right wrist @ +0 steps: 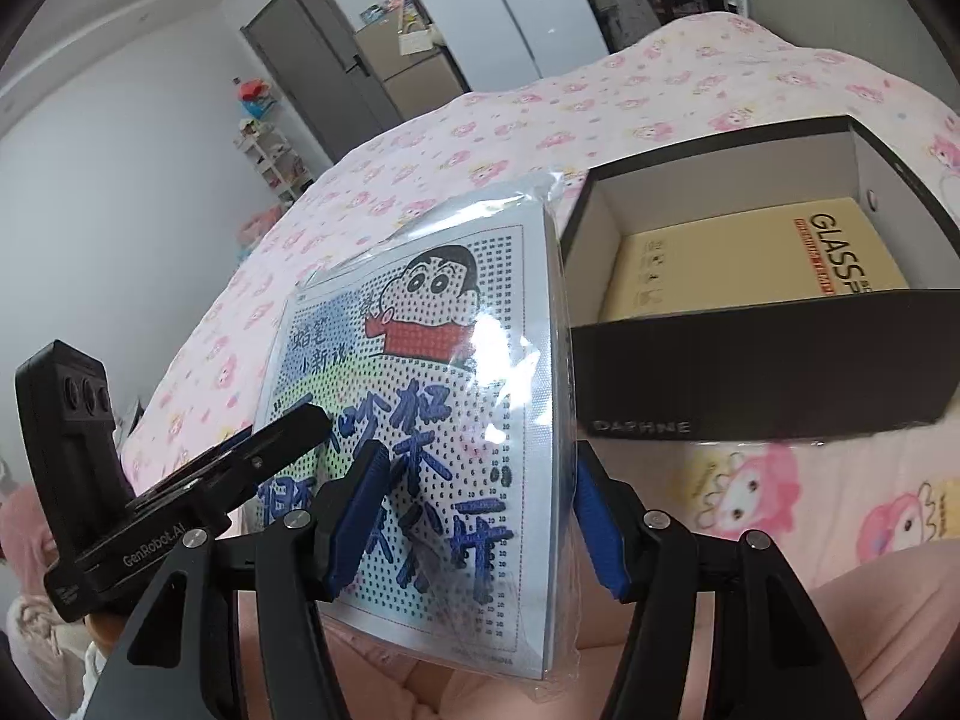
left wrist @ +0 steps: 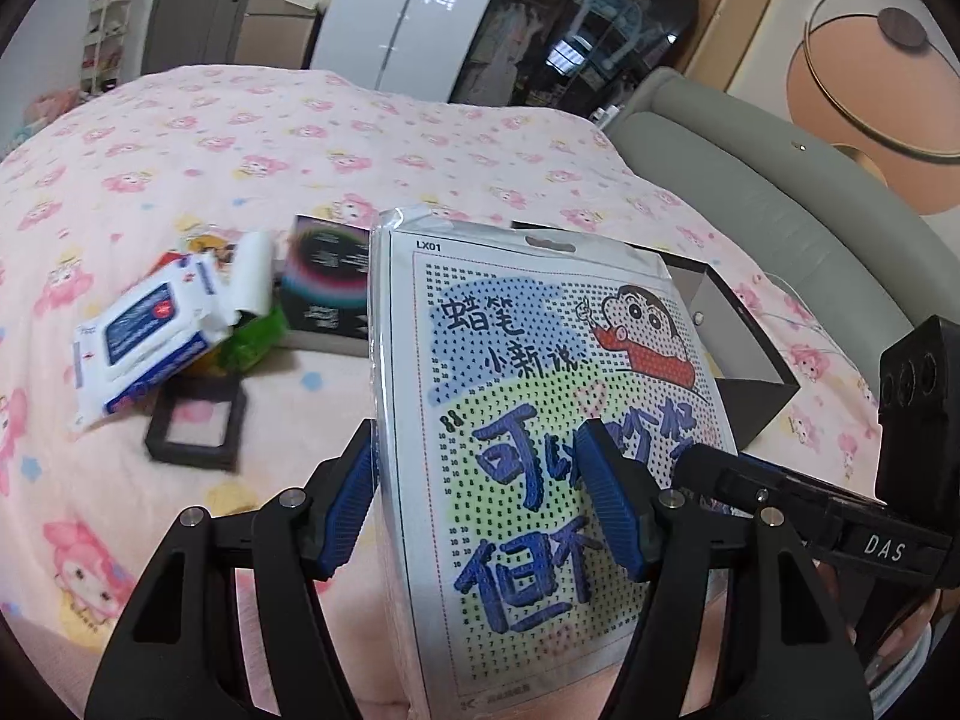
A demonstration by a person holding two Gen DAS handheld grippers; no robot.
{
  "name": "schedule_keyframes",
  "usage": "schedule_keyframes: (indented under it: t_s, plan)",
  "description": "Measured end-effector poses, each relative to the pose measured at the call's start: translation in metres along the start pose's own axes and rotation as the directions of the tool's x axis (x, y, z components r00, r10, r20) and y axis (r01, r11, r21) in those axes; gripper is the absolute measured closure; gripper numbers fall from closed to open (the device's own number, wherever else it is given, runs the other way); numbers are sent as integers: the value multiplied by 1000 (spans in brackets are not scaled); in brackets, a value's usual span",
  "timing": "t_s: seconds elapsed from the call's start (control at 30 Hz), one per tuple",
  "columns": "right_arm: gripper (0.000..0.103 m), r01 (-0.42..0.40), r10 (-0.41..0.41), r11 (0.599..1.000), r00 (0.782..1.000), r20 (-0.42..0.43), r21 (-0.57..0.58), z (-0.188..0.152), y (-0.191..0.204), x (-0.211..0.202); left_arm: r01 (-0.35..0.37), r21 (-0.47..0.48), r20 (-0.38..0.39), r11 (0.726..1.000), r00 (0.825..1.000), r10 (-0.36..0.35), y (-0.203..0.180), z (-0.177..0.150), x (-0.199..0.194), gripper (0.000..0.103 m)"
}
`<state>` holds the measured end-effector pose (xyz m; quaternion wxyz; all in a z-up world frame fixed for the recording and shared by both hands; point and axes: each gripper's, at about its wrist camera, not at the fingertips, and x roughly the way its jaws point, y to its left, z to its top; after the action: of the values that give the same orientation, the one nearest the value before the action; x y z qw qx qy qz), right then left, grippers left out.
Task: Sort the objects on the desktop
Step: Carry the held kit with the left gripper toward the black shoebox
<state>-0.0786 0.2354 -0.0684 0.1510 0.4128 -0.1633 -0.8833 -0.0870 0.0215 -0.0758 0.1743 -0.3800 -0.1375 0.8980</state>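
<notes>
Plastic-wrapped cartoon bead-art sheet [left wrist: 540, 420] stands up off the pink patterned bedspread [left wrist: 180, 180], and I see both grippers on it. My left gripper [left wrist: 486, 504] straddles its left edge, jaws part-open, grip uncertain. My right gripper [right wrist: 474, 516] does likewise at its right edge. Just beside sits an open black cardboard box [right wrist: 750, 372] holding a yellow glass-protector pack [right wrist: 780, 258]. Farther left lies a white wet-wipe pack [left wrist: 144, 348].
</notes>
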Motion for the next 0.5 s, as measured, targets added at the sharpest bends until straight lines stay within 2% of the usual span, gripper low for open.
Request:
schedule_keyframes:
  t_s: [0.17, 0.33, 0.5]
  plan:
    - [46, 30, -30, 999, 998, 54, 13, 12, -16, -17, 61, 29, -12, 998, 998, -61, -21, 15, 18, 36]
    - [46, 71, -74, 997, 993, 91, 32, 26, -35, -28, 65, 110, 7, 992, 998, -66, -57, 42, 33, 36]
    - [46, 102, -111, 993, 983, 143, 67, 64, -60, -37, 109, 149, -8, 983, 994, -109, -91, 78, 66, 38]
